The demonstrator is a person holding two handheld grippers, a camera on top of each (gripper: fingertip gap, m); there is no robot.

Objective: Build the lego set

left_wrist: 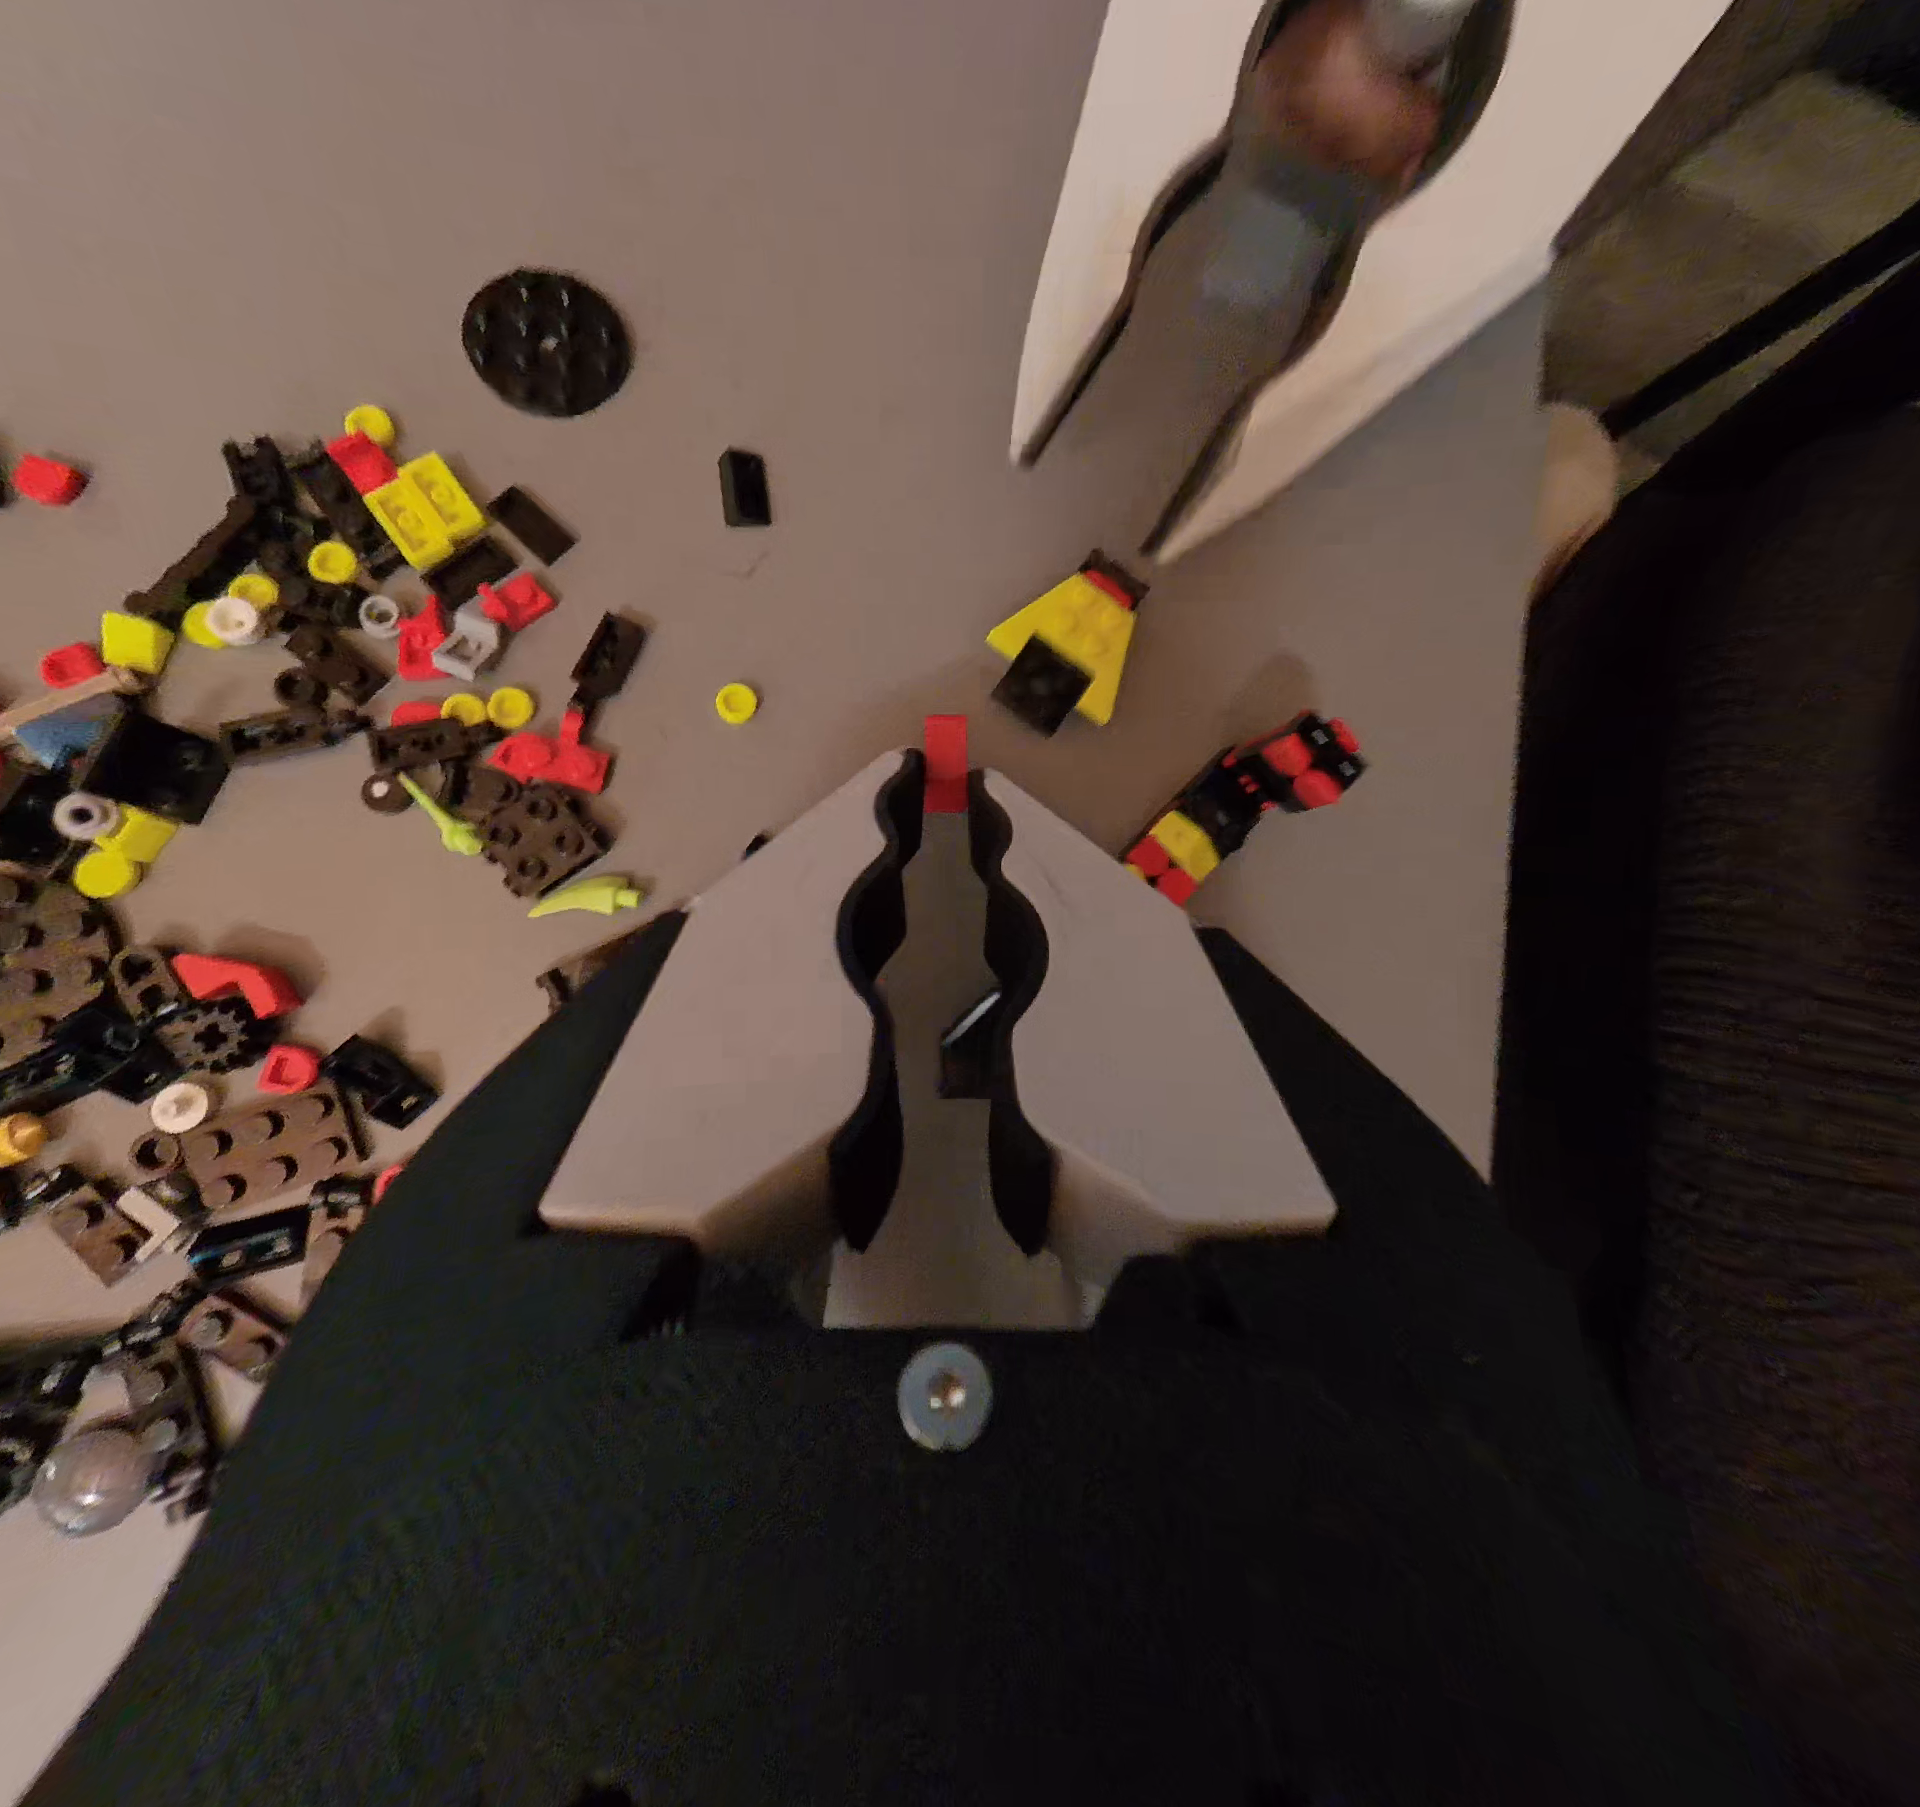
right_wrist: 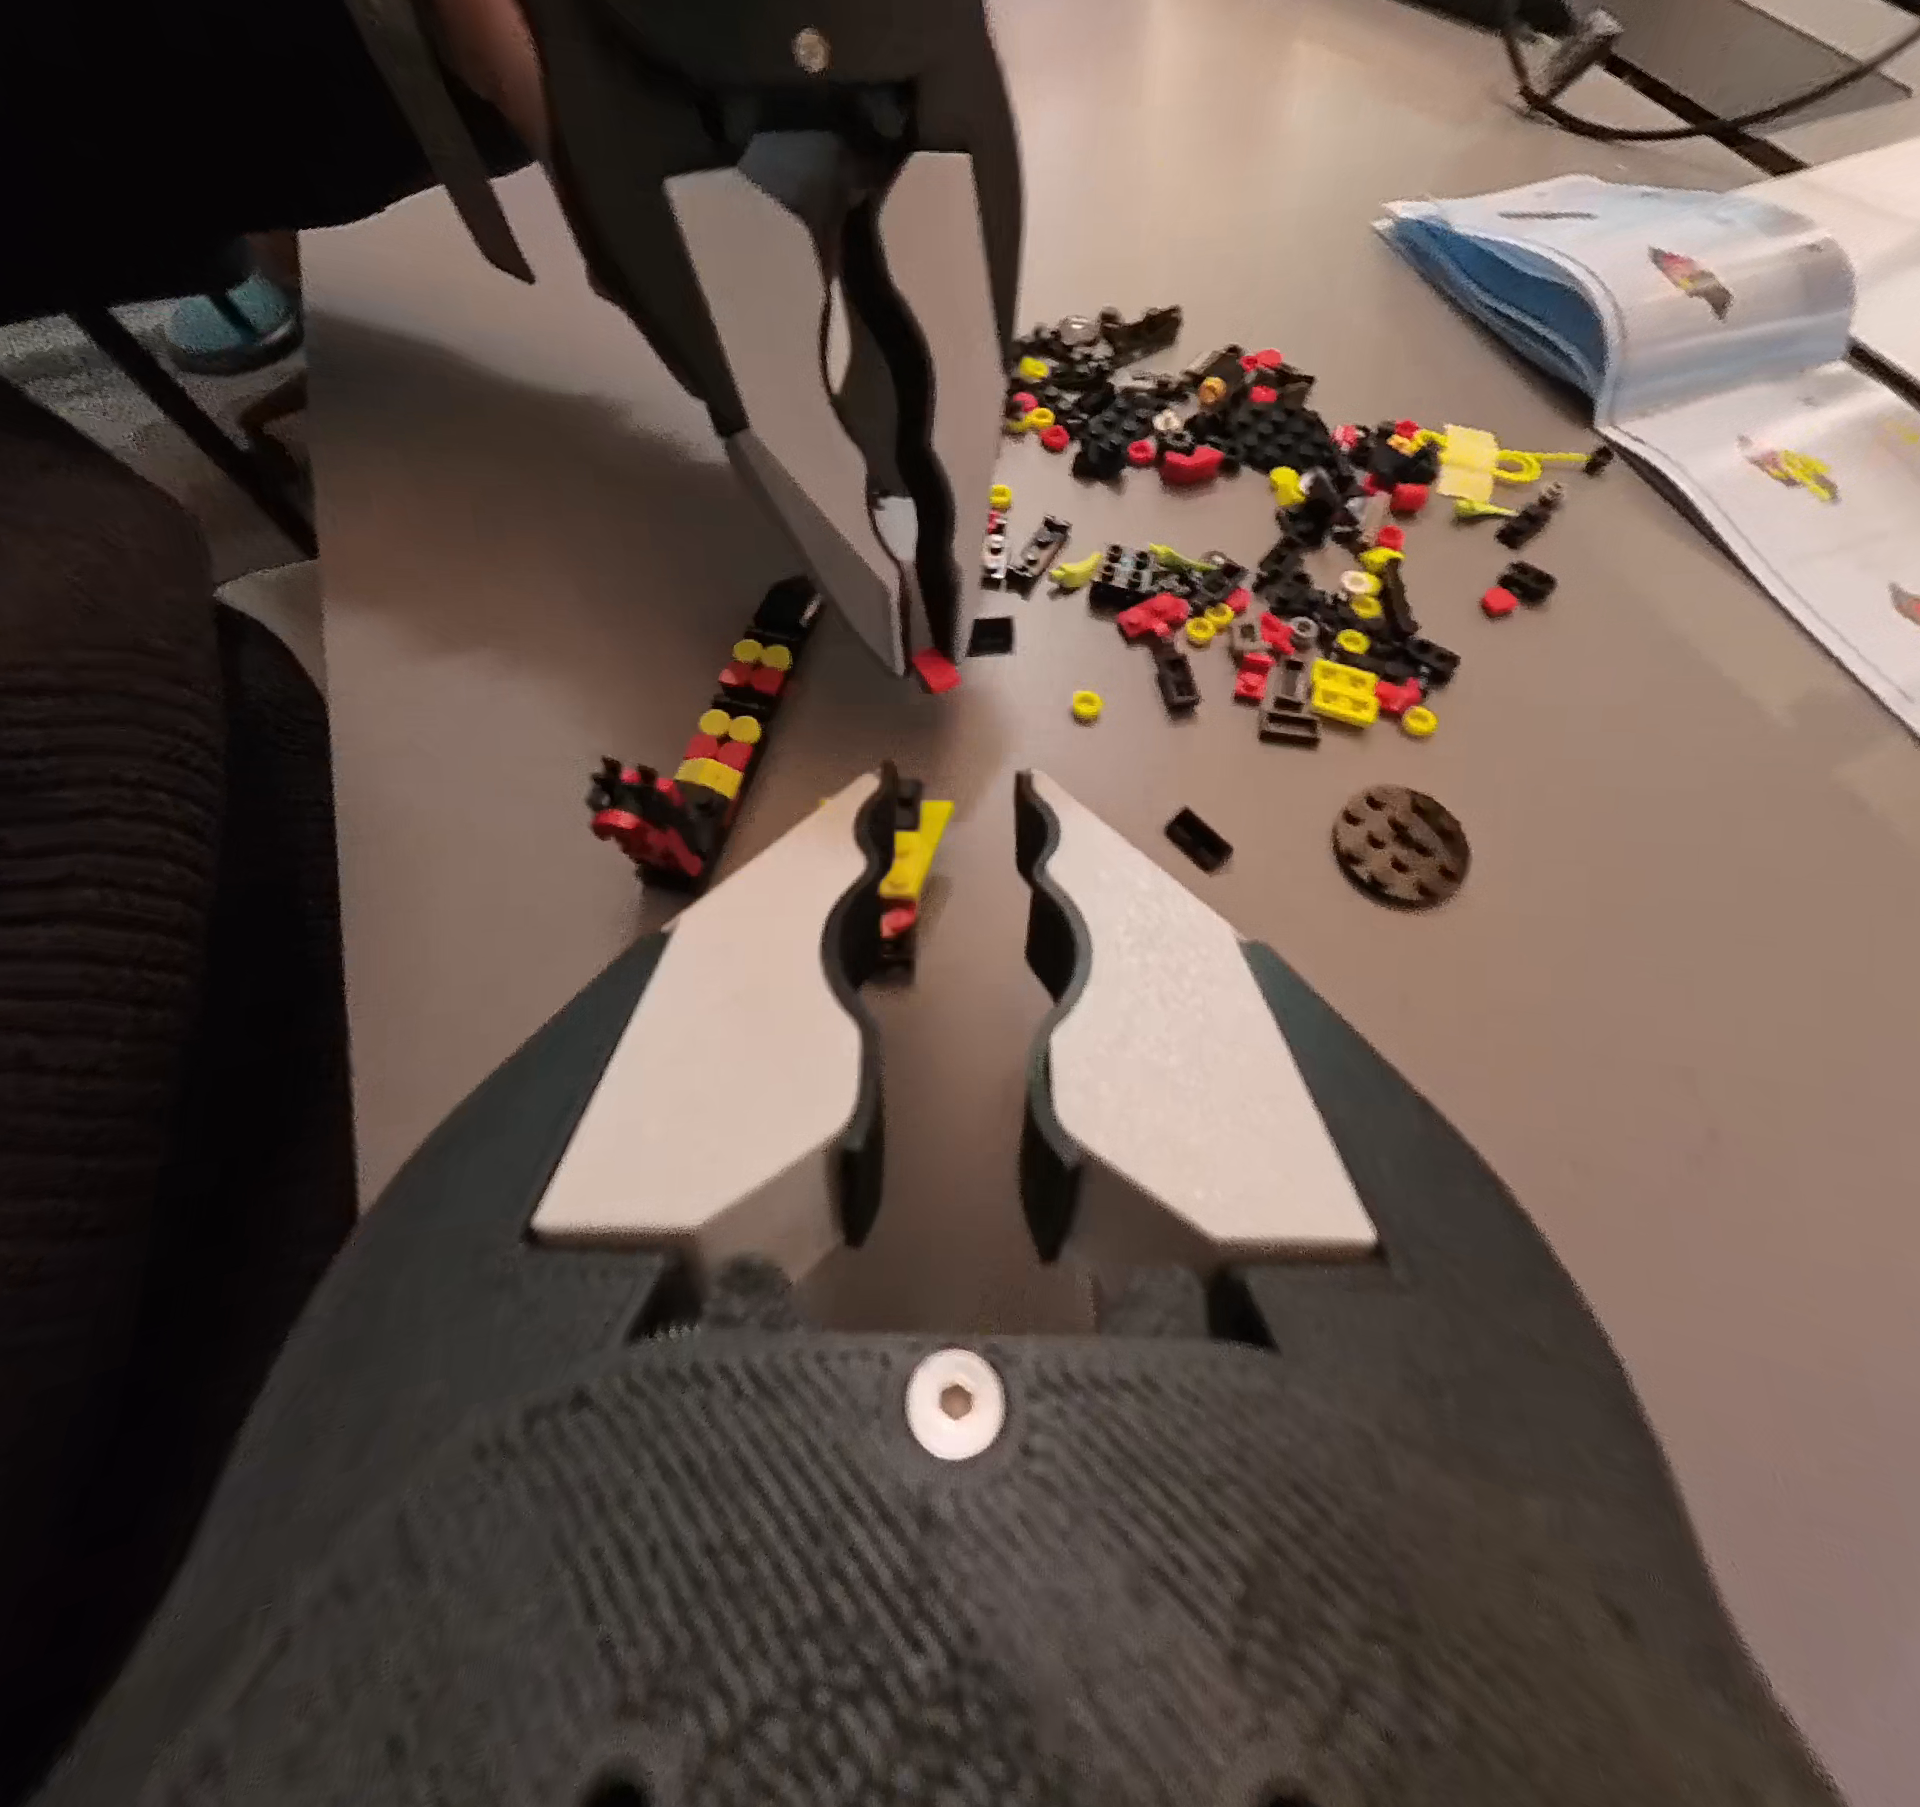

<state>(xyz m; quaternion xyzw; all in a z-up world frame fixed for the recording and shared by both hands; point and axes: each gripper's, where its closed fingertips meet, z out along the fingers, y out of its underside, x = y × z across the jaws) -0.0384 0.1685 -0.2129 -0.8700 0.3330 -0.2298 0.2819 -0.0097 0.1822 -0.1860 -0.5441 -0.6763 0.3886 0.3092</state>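
Note:
My left gripper [left_wrist: 945,770] is shut on a small red piece [left_wrist: 945,755] and holds it just above the table; the right wrist view shows the left gripper [right_wrist: 930,656] and the red piece [right_wrist: 935,671] too. My right gripper [right_wrist: 951,786] is open, over a small yellow, black and red wedge assembly [right_wrist: 909,848] that lies by its left finger. This assembly [left_wrist: 1070,651] lies just ahead of the left gripper. A long black, red and yellow build [right_wrist: 717,744] lies to the left; the left wrist view shows it [left_wrist: 1247,807] at the right.
A pile of loose black, red and yellow pieces [right_wrist: 1247,531] covers the table's middle. A round black plate [right_wrist: 1401,848] and a small black tile [right_wrist: 1197,838] lie apart. Open instruction booklets [right_wrist: 1662,303] lie at the far right. A person's dark sleeve [right_wrist: 135,822] fills the left. The grippers' ends are close to 5 centimetres from one another. About 7 centimetres separates my right fingertips from the small black tile [right_wrist: 1197,838]. Look for it in the left wrist view [left_wrist: 742,494] too.

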